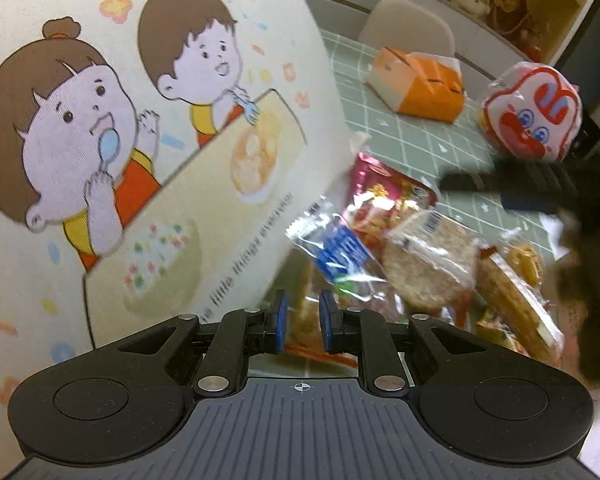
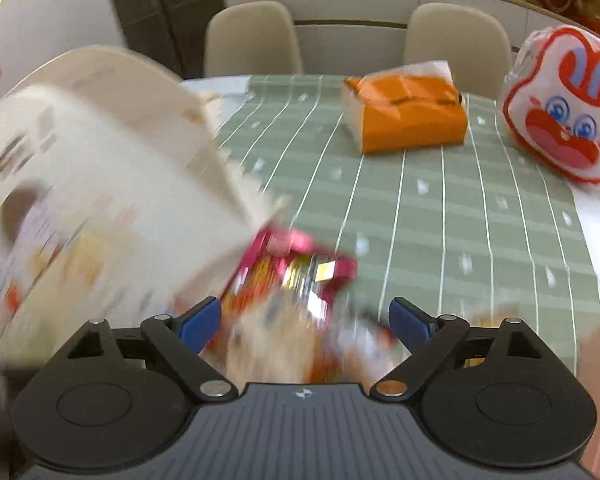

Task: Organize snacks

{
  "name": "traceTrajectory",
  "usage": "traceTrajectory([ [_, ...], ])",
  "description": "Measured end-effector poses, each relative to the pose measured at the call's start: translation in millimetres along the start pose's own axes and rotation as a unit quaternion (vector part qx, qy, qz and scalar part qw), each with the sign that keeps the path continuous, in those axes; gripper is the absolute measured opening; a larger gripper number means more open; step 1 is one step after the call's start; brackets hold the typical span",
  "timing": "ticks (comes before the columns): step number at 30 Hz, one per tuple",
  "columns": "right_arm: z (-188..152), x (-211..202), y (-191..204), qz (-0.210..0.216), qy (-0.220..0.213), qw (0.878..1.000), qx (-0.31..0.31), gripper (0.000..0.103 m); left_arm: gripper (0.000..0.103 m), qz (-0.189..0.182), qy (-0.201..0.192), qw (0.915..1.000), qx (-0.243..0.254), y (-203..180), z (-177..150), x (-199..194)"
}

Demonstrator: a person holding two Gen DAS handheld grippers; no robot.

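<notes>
The snacks (image 1: 412, 264), a heap of clear and foil packets, lie on the worktop (image 1: 412, 132) straight ahead of the left tool (image 1: 303, 322) and a little to its right; a pink foil packet (image 1: 384, 184) sits at the far edge of the heap. The left tool's blue pads stand close together with a narrow gap, and nothing is pinched between them. To its left, very near, rises a cream storage bin (image 1: 148, 128) printed with two cartoon children. The right tool (image 2: 306, 326) is spread wide over the blurred heap (image 2: 284, 320), its pads clear of the packets. Beyond both, an orange tissue pack (image 2: 408, 120) and a rabbit-faced bag (image 2: 564, 112) rest on the green checked cloth (image 2: 440, 208).
</notes>
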State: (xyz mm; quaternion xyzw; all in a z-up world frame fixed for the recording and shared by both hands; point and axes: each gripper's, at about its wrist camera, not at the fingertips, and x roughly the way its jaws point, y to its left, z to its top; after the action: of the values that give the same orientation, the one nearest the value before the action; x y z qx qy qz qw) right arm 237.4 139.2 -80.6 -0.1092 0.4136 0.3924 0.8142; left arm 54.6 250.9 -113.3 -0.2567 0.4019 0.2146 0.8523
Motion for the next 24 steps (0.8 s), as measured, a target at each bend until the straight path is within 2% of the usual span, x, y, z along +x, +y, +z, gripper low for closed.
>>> traceTrajectory([
  [3, 28.1, 46.7, -5.6, -0.003, 0.017, 1.000, 0.021, 0.097, 0.020, 0.006, 0.006, 1.0000, 0.001, 5.0, 0.3, 5.4],
  [6, 39.2, 95.3, -10.9, -0.001, 0.049, 0.998, 0.039, 0.096, 0.019, -0.007, 0.009, 0.9999, 0.003, 8.5, -0.7, 8.3],
  [8, 41.5, 116.8, -12.1, -0.003, 0.066, 0.997, 0.032, 0.095, 0.019, -0.013, 0.010, 0.9998, 0.007, 11.2, -0.7, 8.1],
  [9, 42.1, 118.9, -8.5, -0.003, 0.059, 0.998, 0.012, 0.093, 0.019, -0.017, 0.010, 0.9998, 0.007, 13.3, -0.6, 8.0],
  [10, 42.5, 119.0, -4.1, 0.003, 0.066, 0.998, -0.006, 0.090, 0.019, -0.021, 0.010, 0.9997, 0.007, 14.2, -0.7, 8.1],
  [12, 39.5, 111.3, 0.5, 0.030, 0.080, 0.996, -0.027, 0.069, 0.019, -0.027, 0.009, 0.9996, 0.004, 16.0, 0.9, 11.0],
  [15, 21.9, 94.4, 4.2, 0.041, 0.095, 0.994, -0.041, 0.065, 0.018, -0.042, 0.013, 0.9990, -0.001, 16.3, 0.5, 11.7],
  [19, -14.1, 64.8, -2.6, 0.077, 0.099, 0.992, -0.009, 0.063, 0.018, -0.072, 0.030, 0.9969, -0.007, 17.6, -6.1, 11.3],
  [24, -56.9, 24.8, -5.7, 0.099, 0.103, 0.990, 0.011, 0.056, 0.020, -0.095, 0.056, 0.9939, -0.001, 12.0, -21.0, 5.4],
])
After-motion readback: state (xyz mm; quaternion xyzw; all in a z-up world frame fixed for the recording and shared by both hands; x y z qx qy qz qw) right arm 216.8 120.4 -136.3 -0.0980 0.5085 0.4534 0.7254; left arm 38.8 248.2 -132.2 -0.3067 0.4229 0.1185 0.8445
